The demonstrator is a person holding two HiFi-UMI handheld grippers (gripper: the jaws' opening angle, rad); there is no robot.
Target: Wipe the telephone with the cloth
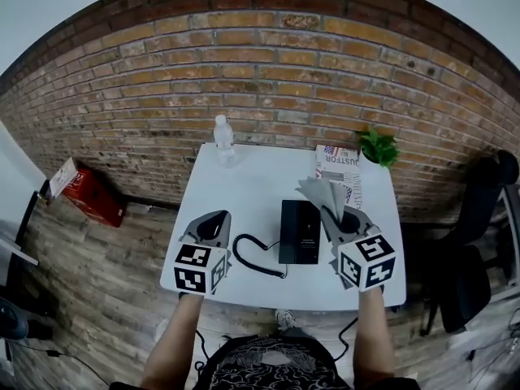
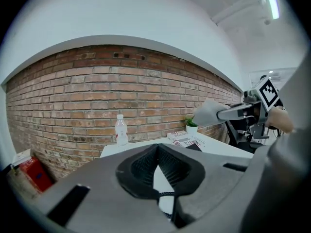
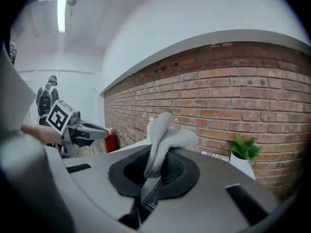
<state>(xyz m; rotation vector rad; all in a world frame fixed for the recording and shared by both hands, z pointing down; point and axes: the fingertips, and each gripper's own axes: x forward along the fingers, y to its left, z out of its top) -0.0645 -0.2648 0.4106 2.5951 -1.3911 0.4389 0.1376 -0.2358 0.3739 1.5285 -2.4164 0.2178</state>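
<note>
Jaws of right gripper [image 1: 328, 210] on cloth [image 1: 320, 191]; telephone [image 1: 299, 231] lengthwise toward wall [image 1: 260, 80]

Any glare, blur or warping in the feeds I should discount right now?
Head view: heavy fisheye bows the brick wall; table evenly lit, telephone glare-free. Left gripper view: ceiling lamp flares top right. Right gripper view: cloth sharp, dark corners.

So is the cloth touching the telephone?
Apart. The left gripper view shows the cloth held high in the right gripper, brick wall visible between it and the telephone.

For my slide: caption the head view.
Right hand-held gripper holds grey cloth near black telephone on white table.
</note>
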